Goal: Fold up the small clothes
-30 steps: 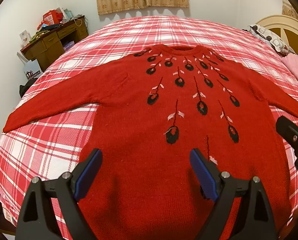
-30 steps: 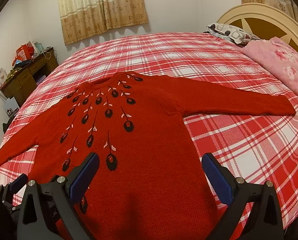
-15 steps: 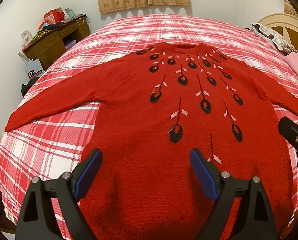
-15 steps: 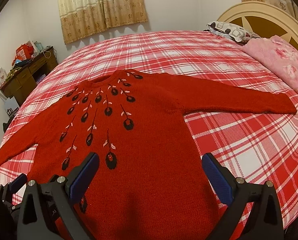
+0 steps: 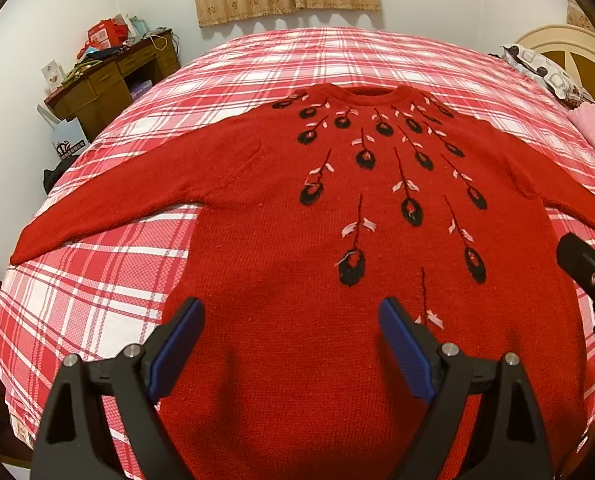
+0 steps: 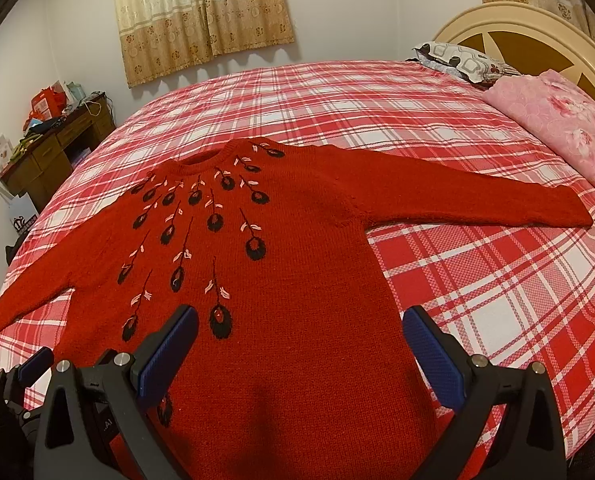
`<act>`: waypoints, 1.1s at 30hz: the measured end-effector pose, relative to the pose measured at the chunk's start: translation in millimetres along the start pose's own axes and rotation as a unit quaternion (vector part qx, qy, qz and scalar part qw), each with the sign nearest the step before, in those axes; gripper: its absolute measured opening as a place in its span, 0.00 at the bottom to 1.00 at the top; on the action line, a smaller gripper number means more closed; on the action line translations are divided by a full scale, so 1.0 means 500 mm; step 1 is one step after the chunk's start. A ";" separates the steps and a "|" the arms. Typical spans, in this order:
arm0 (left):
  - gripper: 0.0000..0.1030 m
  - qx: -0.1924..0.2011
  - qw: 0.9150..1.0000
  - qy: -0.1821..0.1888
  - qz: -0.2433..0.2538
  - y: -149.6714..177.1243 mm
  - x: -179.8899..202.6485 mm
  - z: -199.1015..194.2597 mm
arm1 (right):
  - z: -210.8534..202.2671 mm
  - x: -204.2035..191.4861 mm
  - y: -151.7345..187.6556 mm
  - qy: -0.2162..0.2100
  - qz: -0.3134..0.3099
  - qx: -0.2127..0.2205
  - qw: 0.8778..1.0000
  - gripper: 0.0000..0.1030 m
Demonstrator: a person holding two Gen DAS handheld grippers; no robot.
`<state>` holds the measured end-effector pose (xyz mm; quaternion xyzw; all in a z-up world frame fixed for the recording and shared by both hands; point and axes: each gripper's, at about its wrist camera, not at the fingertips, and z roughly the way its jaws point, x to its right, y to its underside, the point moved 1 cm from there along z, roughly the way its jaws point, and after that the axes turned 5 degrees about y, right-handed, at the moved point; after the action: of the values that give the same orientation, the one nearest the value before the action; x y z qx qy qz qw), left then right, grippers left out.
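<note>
Red knitted sweater with black-and-pink flower embroidery (image 5: 281, 280) lies flat, front up, on red-white plaid bedspread (image 5: 97, 304), both sleeves stretched sideways. Left hand-held gripper (image 5: 291, 340) spread wide above lower body, pinching nothing. Right hand-held gripper (image 6: 301, 350) likewise spread over hem area, empty. Pink floral blanket (image 6: 557, 128) near headboard.
</note>
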<state>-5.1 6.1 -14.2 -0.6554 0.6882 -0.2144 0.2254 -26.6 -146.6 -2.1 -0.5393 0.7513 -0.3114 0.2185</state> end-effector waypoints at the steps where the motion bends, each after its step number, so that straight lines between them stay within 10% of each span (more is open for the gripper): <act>1: 0.88 0.000 1.000 0.000 0.000 0.000 0.000 0.000 | 0.000 0.001 0.001 0.000 0.001 0.000 1.000 0.99; 33: 0.88 -0.004 1.000 0.001 -0.001 0.000 0.002 0.001 | 0.006 0.001 0.002 -0.002 0.002 -0.006 1.000 0.99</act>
<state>-4.5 5.0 -14.6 -0.6569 0.6887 -0.2124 0.2215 -25.4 -147.6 -4.8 -0.5399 0.7537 -0.3052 0.2174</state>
